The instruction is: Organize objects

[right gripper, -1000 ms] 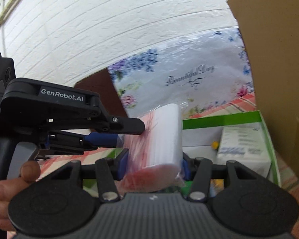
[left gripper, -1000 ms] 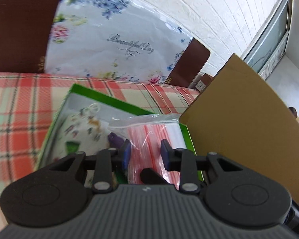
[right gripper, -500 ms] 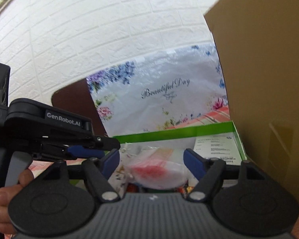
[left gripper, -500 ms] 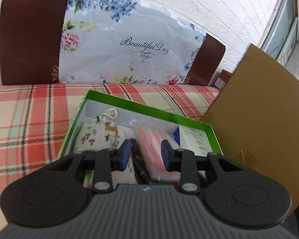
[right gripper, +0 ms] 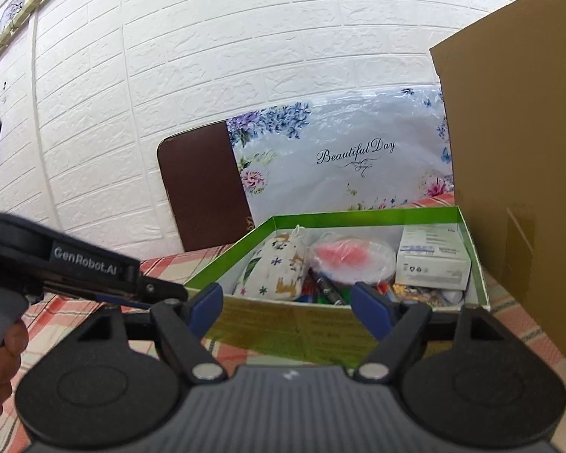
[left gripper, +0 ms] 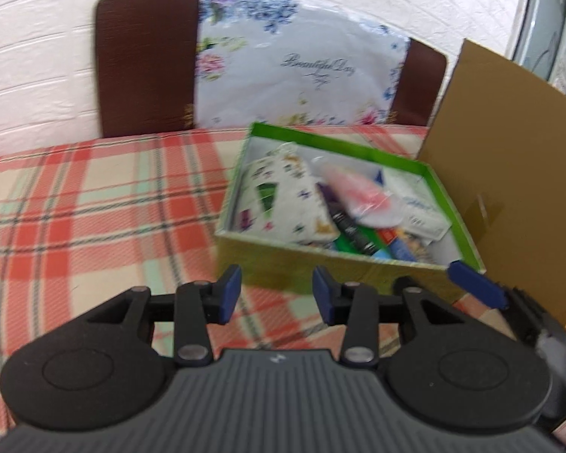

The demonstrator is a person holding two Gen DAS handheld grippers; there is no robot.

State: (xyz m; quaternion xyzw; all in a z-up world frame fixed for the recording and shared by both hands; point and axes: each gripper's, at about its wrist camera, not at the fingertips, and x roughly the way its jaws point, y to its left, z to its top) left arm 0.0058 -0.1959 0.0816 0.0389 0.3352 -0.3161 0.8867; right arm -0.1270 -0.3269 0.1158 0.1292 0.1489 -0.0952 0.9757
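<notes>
A green box stands on the plaid table, holding a clear zip bag with pink contents, a floral fabric pouch, a white carton and several pens. My left gripper hovers before the box's near wall, its jaws opening with nothing between them. My right gripper is also in front of the box, its jaws opening wide and empty. In the right wrist view the left gripper comes in from the left, held by a hand.
A tall cardboard box stands tight against the green box's right side. Behind the table are brown chair backs and a floral plastic bag against a white brick wall. Plaid tablecloth stretches to the left.
Both grippers let go of the zip bag, which now lies in the green box. They pulled back from the box, the right jaws opening wide and the left a little.
</notes>
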